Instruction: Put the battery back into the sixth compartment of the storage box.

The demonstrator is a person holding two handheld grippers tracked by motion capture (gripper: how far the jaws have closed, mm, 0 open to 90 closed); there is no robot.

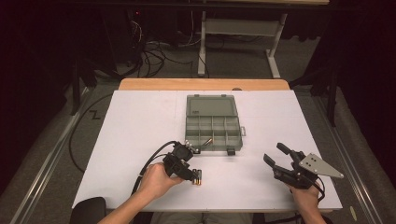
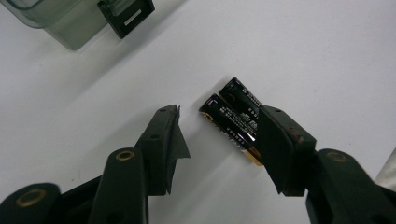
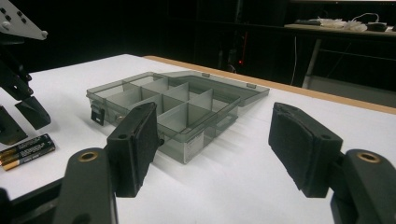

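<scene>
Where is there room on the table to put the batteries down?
Bare table lies left of the open organizer box, and between the two grippers. It's crowded where the batteries lie by the left gripper.

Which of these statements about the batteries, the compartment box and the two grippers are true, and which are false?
1. Two batteries lie side by side on the white table. True.
2. The compartment box has its lid shut. False: the lid lies open behind it.
3. The left gripper clamps both batteries. False: its jaws are open, with the batteries lying beside one jaw.
4. The right gripper is open and empty. True.
5. The batteries are inside a compartment. False: they lie on the table in front of the box.
</scene>
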